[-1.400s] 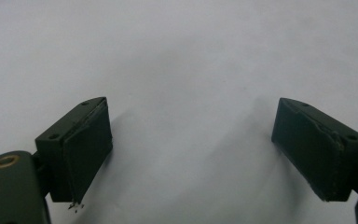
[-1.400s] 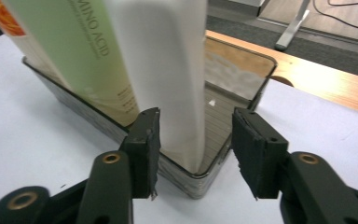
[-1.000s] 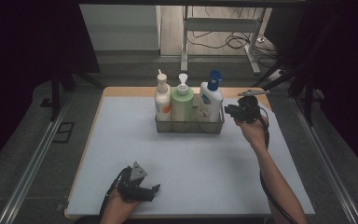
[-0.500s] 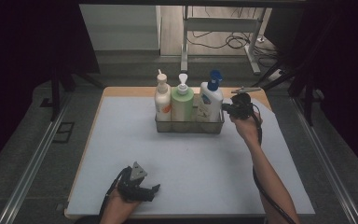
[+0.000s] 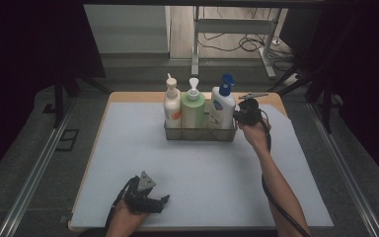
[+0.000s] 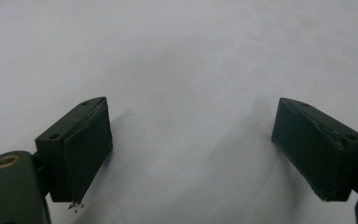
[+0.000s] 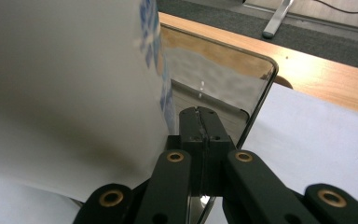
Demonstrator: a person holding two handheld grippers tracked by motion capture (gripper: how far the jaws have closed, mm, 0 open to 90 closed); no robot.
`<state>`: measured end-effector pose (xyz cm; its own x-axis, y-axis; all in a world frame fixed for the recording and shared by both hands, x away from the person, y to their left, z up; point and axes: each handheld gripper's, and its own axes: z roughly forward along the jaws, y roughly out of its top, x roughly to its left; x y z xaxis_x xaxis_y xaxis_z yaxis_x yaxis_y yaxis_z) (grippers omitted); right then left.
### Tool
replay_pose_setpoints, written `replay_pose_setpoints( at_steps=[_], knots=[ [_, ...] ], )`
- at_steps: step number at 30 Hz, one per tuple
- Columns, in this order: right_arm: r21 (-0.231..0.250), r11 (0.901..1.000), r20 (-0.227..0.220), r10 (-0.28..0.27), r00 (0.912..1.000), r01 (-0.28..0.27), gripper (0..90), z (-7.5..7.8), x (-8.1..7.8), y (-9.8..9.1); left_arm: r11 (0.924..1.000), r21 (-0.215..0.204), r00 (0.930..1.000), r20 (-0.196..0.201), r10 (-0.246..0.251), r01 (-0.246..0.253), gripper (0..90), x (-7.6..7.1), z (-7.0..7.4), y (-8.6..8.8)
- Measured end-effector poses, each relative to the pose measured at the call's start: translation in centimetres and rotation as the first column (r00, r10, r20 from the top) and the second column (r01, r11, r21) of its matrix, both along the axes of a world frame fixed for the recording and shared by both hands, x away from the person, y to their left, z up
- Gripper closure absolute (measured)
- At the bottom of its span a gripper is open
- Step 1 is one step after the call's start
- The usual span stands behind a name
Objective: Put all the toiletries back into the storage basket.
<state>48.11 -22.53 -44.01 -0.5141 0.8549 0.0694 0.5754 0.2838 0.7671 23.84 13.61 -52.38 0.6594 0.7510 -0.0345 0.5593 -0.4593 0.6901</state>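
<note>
Caddy (image 5: 200, 133) wall pinched in my right gripper (image 7: 200, 122) jaws, three bottles aboard, move pending; left gripper (image 6: 191, 149) jaws wide, empty.

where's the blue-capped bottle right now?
High view: the blue-capped bottle stands at the right end of the clear tray, beside the green bottle. The right gripper sits against that end of the tray.

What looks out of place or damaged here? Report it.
Nothing is spilled or toppled: the three pump bottles stand upright in the clear plastic caddy. One small oddity: the pad of the left hand-held gripper is frayed at its lower edge, with bits hanging loose, seen in the left gripper view.
</note>
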Motion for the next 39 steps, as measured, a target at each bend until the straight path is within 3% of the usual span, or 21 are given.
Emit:
replay_pose_setpoints(
  at_steps=[17, 39],
  knots=[
    [-0.03, 0.9995, -0.026, 0.012, 0.9996, -0.013, 89.9, -1.4, 0.0, 0.7, 1.0, 0.0, 1.0, 0.0, 0.001, -0.001, 12.1, 0.0, 0.0, 0.0],
    [-0.025, 0.9985, -0.046, 0.047, 0.9978, -0.049, 89.9, -2.4, -0.4, 2.0, 1.0, -0.003, 1.0, 0.0, 0.001, -0.001, 12.1, 0.0, 0.0, 0.0]
  ],
)
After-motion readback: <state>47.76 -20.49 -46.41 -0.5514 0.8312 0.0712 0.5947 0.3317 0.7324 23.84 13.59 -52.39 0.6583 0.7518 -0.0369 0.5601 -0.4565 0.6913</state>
